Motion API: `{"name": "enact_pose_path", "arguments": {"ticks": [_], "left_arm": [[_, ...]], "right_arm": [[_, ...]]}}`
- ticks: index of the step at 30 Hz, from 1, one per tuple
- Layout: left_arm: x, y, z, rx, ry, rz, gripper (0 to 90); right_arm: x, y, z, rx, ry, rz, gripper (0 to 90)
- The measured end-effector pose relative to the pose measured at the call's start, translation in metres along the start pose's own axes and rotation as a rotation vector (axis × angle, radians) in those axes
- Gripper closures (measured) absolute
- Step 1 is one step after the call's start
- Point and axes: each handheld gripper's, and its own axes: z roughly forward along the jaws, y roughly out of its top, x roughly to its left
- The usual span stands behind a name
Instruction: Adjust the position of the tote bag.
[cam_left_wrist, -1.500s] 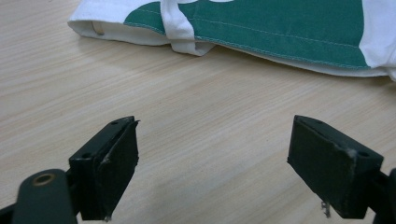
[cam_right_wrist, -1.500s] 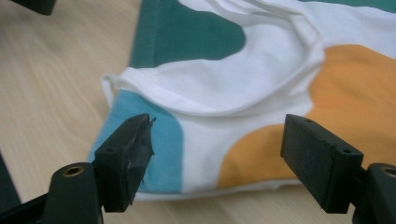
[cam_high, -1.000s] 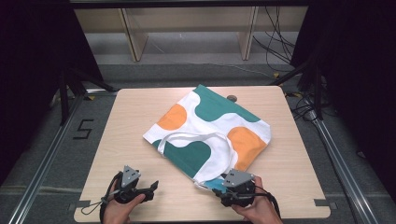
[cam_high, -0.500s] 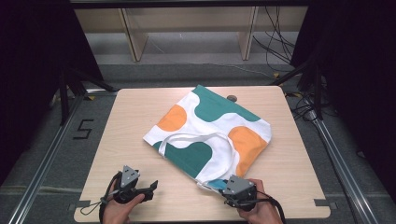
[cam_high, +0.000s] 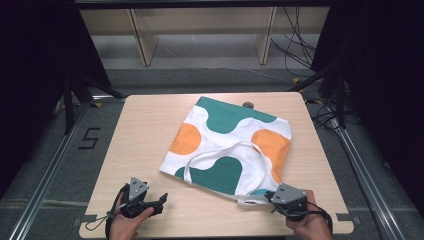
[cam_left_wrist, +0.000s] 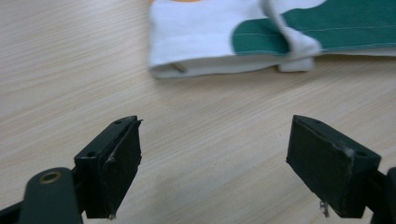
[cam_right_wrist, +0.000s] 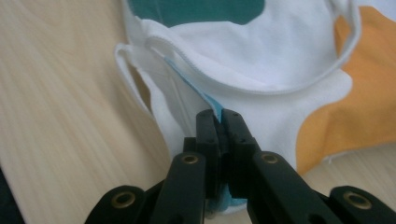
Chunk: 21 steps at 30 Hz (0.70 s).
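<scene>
A tote bag (cam_high: 230, 145) of white cloth with green and orange blotches lies flat on the wooden table (cam_high: 145, 130), its white handle loop (cam_high: 220, 152) on top. My right gripper (cam_high: 268, 196) sits at the bag's near right corner. Its jaws have just been closing and now pinch the bag's light blue inner edge (cam_right_wrist: 205, 100). In the right gripper view the right gripper (cam_right_wrist: 219, 116) is shut on that fabric. My left gripper (cam_high: 161, 200) rests open near the front left. In the left gripper view the left gripper (cam_left_wrist: 215, 168) holds nothing, and the bag's near edge (cam_left_wrist: 210, 37) lies ahead.
A small dark round object (cam_high: 247, 105) sits at the table's far edge behind the bag. Bare wood lies left of the bag. Metal rails (cam_high: 45, 170) run along both sides, and shelving and cables stand beyond the table.
The right gripper has closed on the bag's near corner and slid to the right along the front edge, pulling that corner out with it. The left gripper has stayed put.
</scene>
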Motion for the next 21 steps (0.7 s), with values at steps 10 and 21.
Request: {"name": "enact_pose_path", "arguments": {"ticks": [10, 21], "left_arm": [[-0.002, 0.006, 0.022, 0.065, 0.0, 0.099, 21.3], [-0.011, 0.024, 0.054, 0.063, 0.018, 0.197, 28.9]], "right_arm": [[-0.033, -0.023, -0.01, -0.012, -0.083, 0.038, 86.6], [-0.038, -0.025, -0.008, -0.005, -0.085, 0.045, 85.2]]}}
